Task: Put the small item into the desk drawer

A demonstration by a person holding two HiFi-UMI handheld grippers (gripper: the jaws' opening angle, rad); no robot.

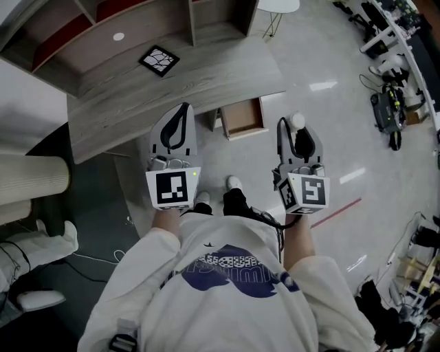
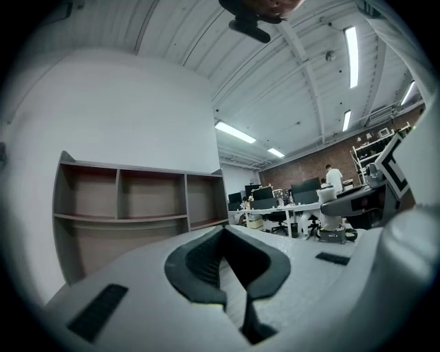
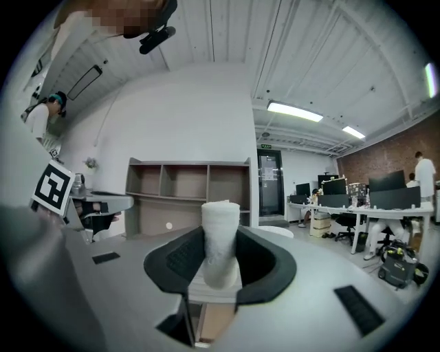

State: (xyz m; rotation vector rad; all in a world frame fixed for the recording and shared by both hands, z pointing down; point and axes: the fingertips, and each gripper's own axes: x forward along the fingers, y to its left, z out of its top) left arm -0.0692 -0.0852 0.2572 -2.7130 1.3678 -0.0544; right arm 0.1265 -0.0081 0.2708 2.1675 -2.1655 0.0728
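Note:
The small item (image 1: pixel 297 121) is a white cylinder with a rounded top. My right gripper (image 1: pixel 294 133) is shut on it, and it stands upright between the black pads (image 3: pixel 256 256) in the right gripper view, white item (image 3: pixel 220 230). The wooden desk drawer (image 1: pixel 242 118) is pulled open under the desk's (image 1: pixel 206 82) front edge, ahead and to the left of the right gripper. My left gripper (image 1: pixel 181 110) hovers over the desk's near edge, with its jaws together and nothing between them; the left gripper view shows them (image 2: pixel 221 234) closed in front of the shelf unit.
A black tile with a white pattern (image 1: pixel 159 60) lies on the desk. A wooden shelf unit (image 1: pixel 103 20) stands behind it. A white round table (image 1: pixel 278 5) is at the back. Cables and equipment (image 1: pixel 388 110) crowd the right side. The person's shoes (image 1: pixel 234 184) are just below the drawer.

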